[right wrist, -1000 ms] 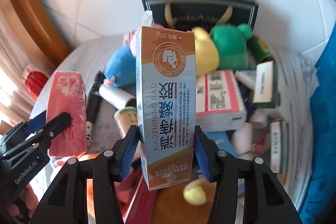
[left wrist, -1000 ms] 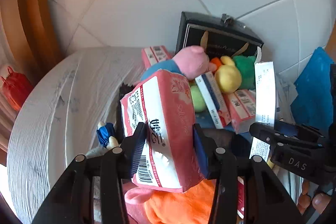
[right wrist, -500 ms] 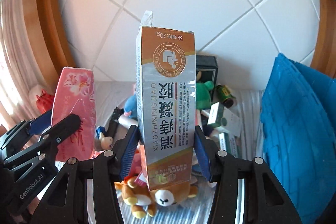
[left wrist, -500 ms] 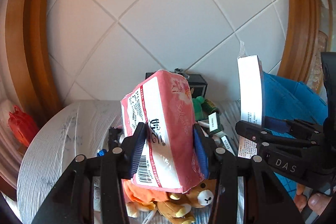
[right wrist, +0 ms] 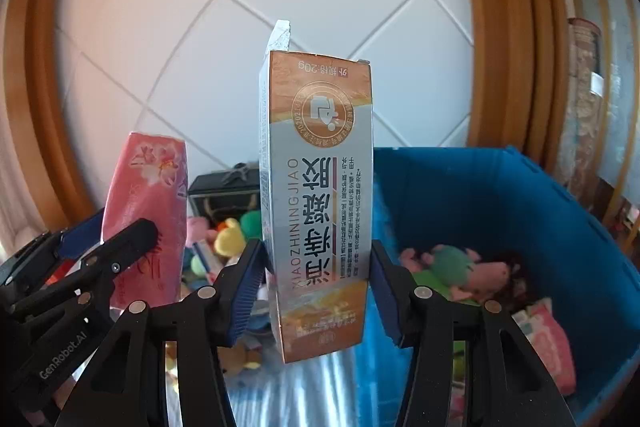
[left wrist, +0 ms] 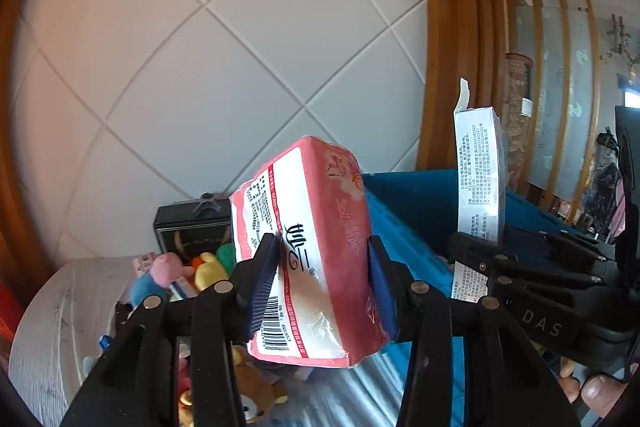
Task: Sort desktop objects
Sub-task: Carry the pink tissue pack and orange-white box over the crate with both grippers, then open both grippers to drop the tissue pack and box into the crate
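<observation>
My left gripper (left wrist: 323,269) is shut on a pink tissue pack (left wrist: 308,267), held tilted above the table. In the right wrist view the same pack (right wrist: 148,215) shows at the left, clamped by the left gripper (right wrist: 102,241). My right gripper (right wrist: 316,271) is shut on a tall orange-and-grey medicine box (right wrist: 320,195), held upright with its torn flap on top. From the left wrist view that box (left wrist: 478,183) appears at the right in the right gripper (left wrist: 478,261). Both are raised near the blue bin (right wrist: 480,195).
The blue bin (left wrist: 416,203) holds plush toys (right wrist: 452,267) and pink packs (right wrist: 548,339). On the round white table (left wrist: 52,311) lie several plush toys (left wrist: 208,271), boxes and a black box (left wrist: 192,231). A tiled wall stands behind. A person's fingers (left wrist: 592,387) show bottom right.
Both grippers rose and swung right with their loads, from over the cluttered table toward the blue bin. The bin's inside has come into the right wrist view.
</observation>
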The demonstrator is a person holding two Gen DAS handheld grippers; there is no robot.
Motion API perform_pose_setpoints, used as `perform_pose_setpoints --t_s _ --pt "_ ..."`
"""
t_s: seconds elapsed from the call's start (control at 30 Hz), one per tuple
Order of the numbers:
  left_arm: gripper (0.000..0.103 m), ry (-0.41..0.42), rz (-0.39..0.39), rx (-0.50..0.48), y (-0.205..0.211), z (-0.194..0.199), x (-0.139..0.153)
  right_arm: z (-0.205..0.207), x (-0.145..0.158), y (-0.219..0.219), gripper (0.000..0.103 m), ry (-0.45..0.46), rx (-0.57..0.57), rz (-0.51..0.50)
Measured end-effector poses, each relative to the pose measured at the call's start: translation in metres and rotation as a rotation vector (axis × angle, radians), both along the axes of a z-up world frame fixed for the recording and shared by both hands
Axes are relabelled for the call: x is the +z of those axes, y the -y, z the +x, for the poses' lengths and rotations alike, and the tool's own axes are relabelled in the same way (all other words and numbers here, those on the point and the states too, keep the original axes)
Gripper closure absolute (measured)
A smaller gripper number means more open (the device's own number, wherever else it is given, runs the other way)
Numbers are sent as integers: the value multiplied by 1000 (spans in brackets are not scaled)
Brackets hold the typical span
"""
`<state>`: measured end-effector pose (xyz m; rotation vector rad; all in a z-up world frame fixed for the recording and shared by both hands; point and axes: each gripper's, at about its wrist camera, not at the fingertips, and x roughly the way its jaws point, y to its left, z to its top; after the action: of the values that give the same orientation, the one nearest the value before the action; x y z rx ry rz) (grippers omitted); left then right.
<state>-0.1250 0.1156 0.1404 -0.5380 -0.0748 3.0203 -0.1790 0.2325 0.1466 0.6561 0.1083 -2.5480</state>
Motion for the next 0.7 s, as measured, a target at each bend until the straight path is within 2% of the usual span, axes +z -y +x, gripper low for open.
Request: perform_pose_setpoints --t_s 0.17,0.3,0.47,0.5,0.63,0.7 --pt "59 -23 -12 -119 -84 -26 16 -23 2 -85 52 -3 -154 6" --pt "59 8 -27 -201 -143 -48 14 -40 0 -141 52 13 -253 35" --pt "59 111 -39 -268 -199 -75 -2 -72 -13 -184 52 45 -323 69" --pt "59 131 -49 -272 -207 -80 -5 -92 -17 -192 52 50 -331 72" --pt "59 220 -80 -278 -224 -96 -22 -113 -29 -207 52 60 -346 92" --pt "59 253 -68 -284 -230 -101 -29 -121 -39 -212 52 64 -359 111"
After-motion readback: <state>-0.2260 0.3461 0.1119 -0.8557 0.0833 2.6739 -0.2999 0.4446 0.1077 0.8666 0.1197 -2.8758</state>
